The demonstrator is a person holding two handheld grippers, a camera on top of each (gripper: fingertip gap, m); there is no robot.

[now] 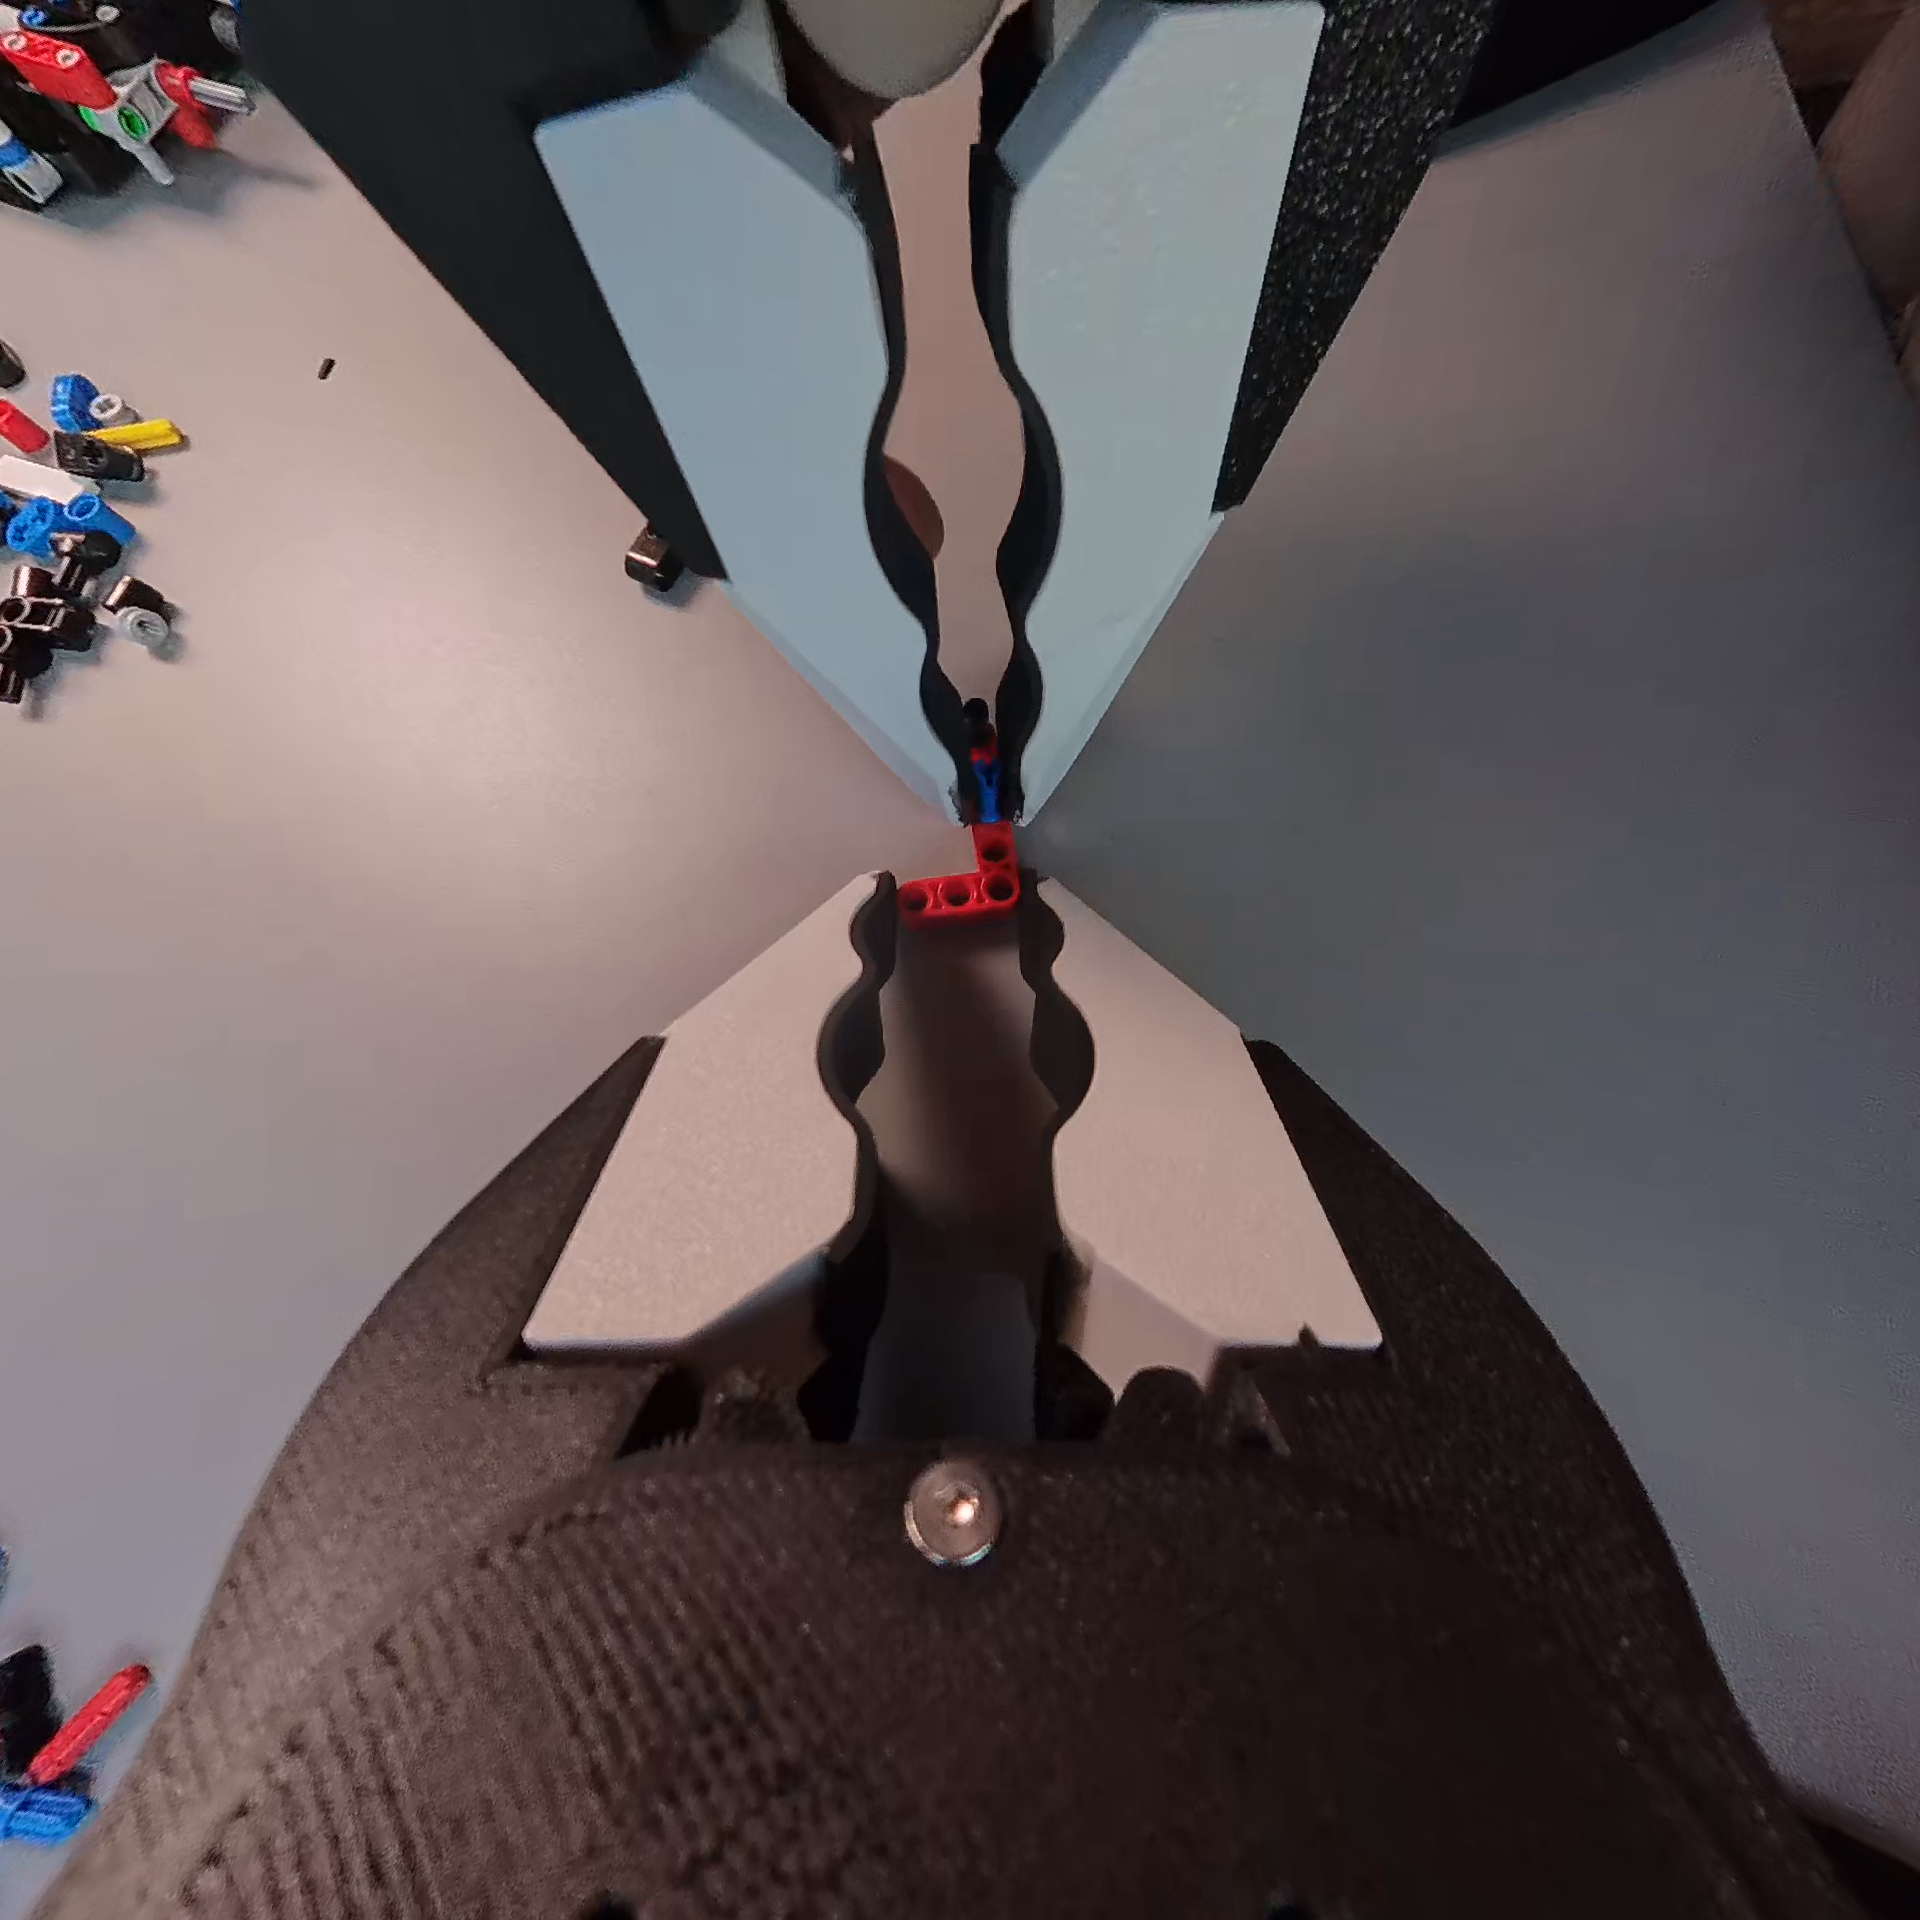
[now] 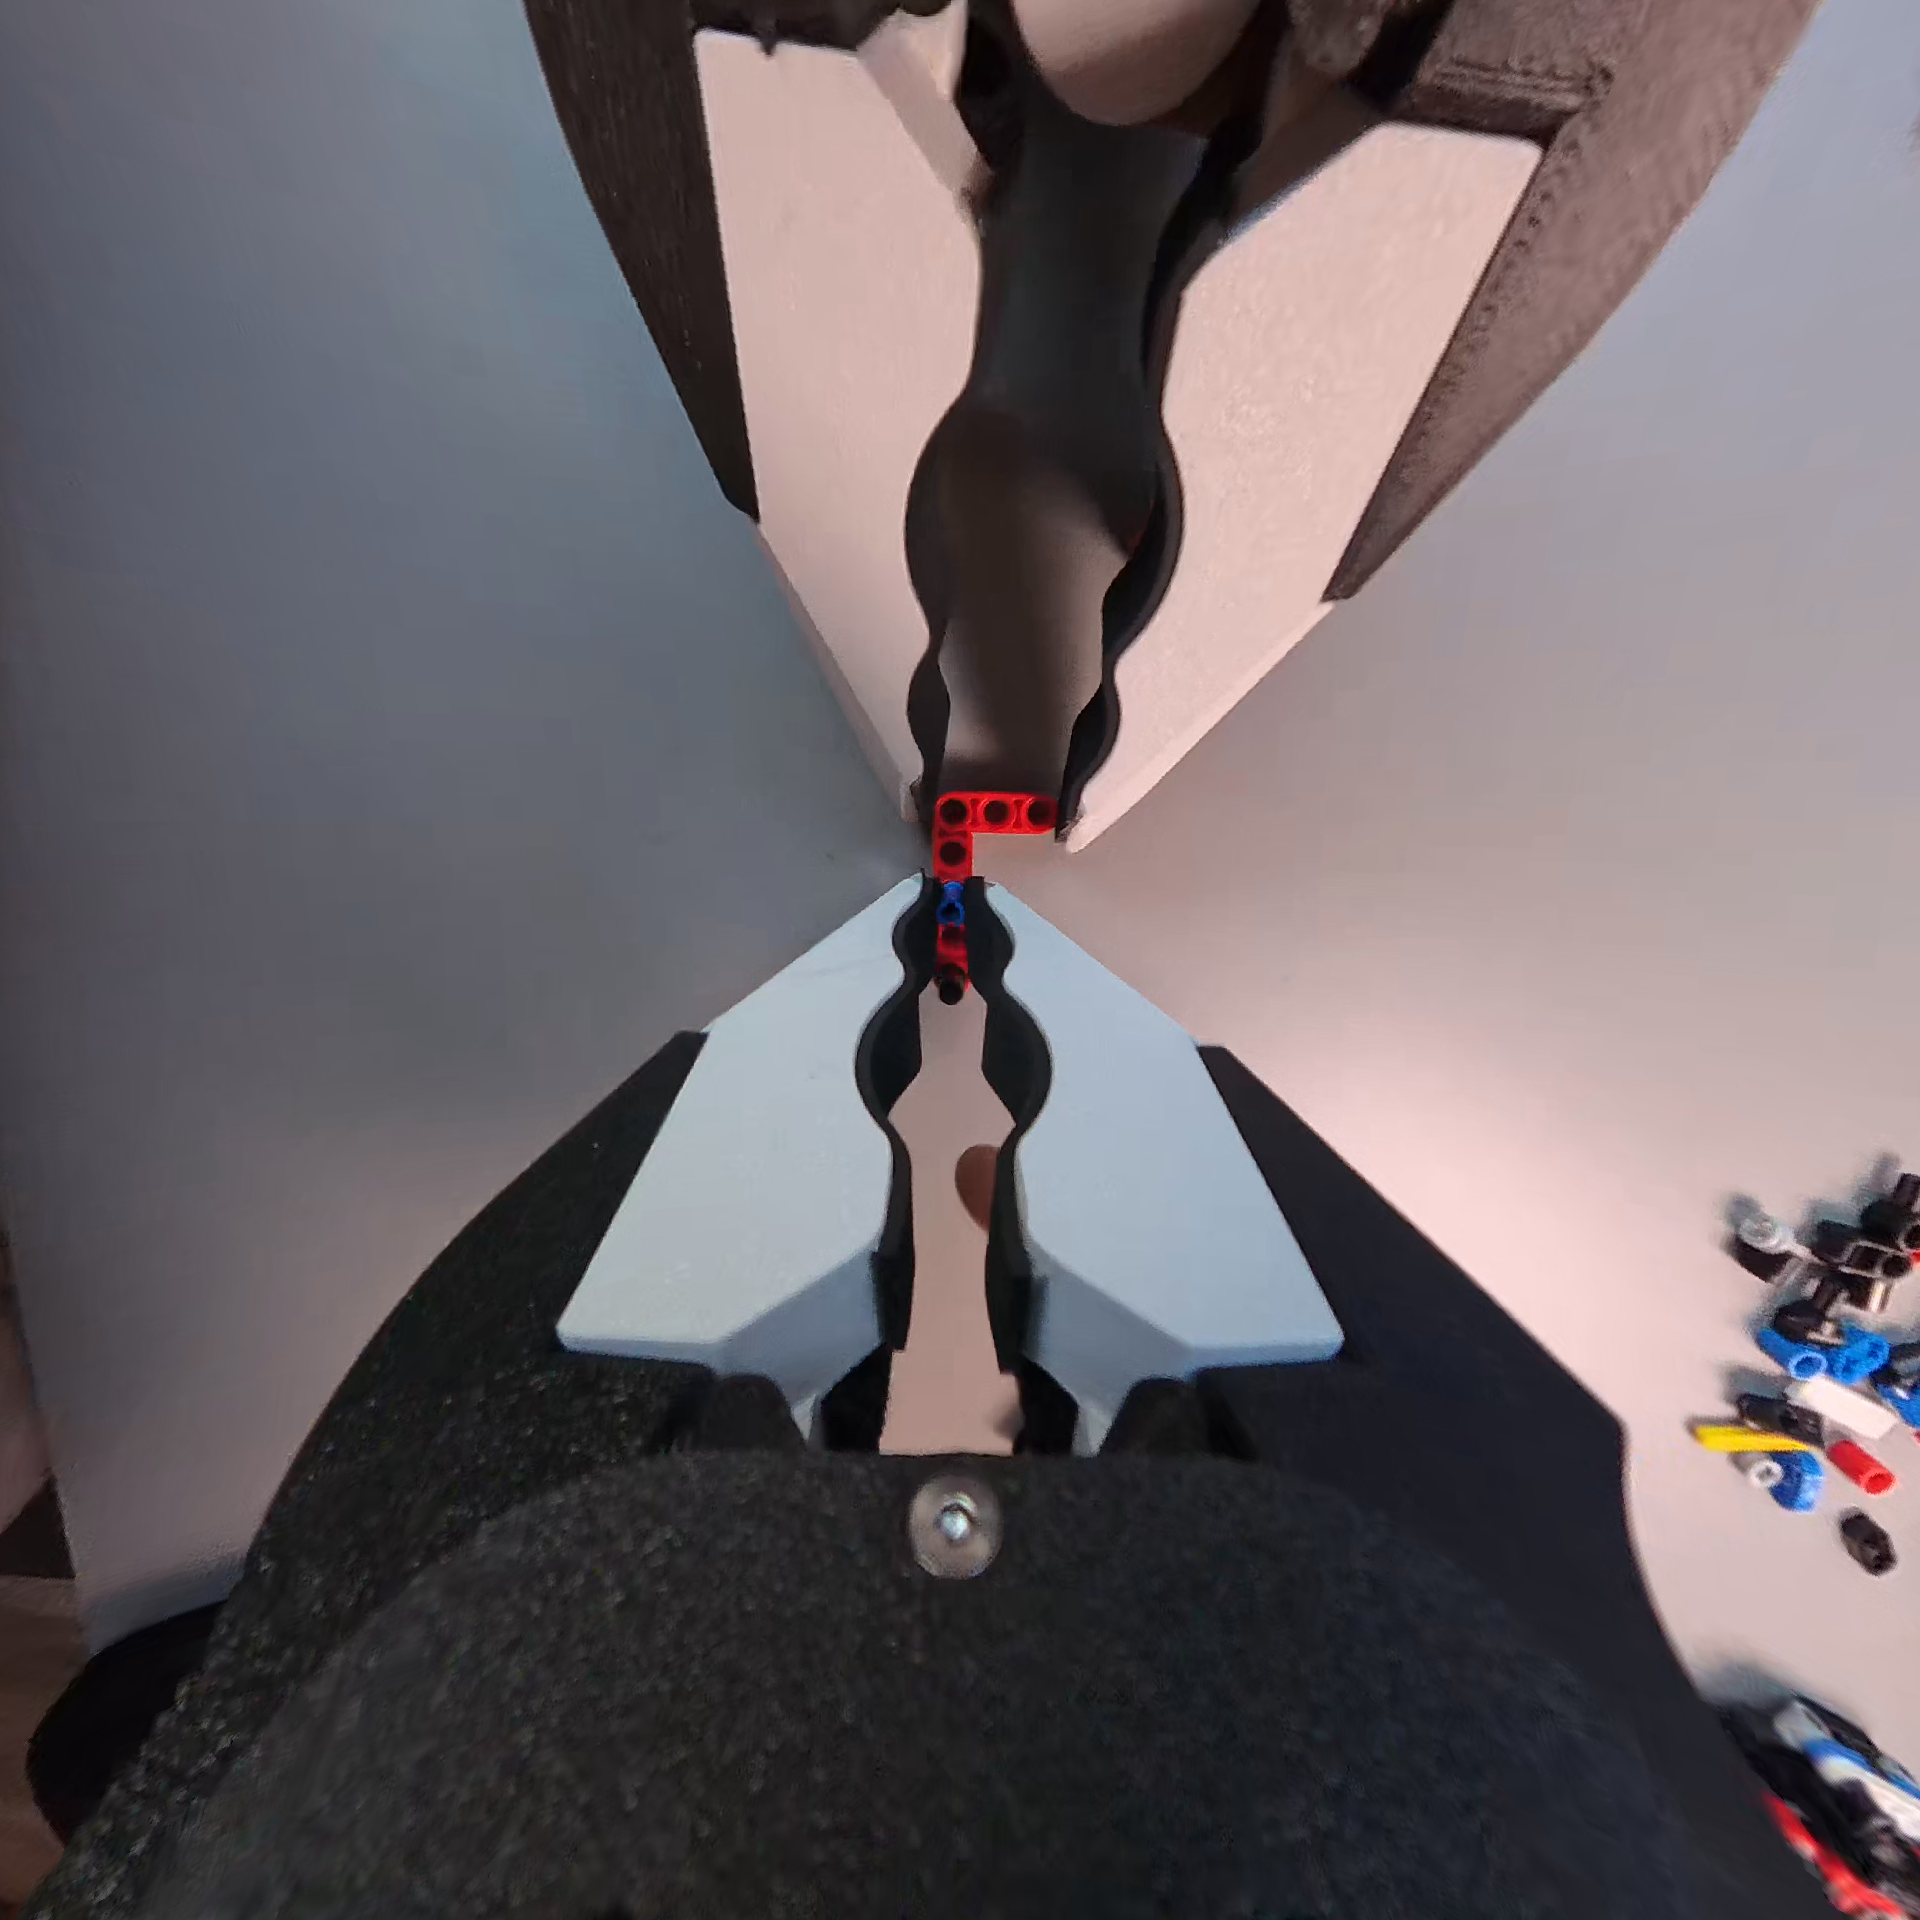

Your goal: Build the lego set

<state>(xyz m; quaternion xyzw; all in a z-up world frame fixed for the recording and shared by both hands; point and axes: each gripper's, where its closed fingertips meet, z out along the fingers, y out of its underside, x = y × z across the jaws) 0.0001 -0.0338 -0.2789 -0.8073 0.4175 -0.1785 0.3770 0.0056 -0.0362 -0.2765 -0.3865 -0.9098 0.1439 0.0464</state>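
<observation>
Left tool (image 1: 961, 896) clamped across the short arm of a red L-shaped beam (image 1: 971, 883), right tool (image 2: 948, 891) tip-to-tip opposite, pinching its pinned long arm, loose Lego pieces (image 1: 73, 520) on the counter (image 1: 416, 831) aside.

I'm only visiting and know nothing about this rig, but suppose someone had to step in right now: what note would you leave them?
Left gripper: jaws shut on the short leg of the red L-shaped piece.
Right gripper: jaws shut on the long leg, which carries a blue pin and a black pin.
The piece is held in the air between both grippers, above the table.
Loose parts and a partly built model lie to the side.
Done: pins are in the piece. Left: joining it to the model, probably.
</observation>
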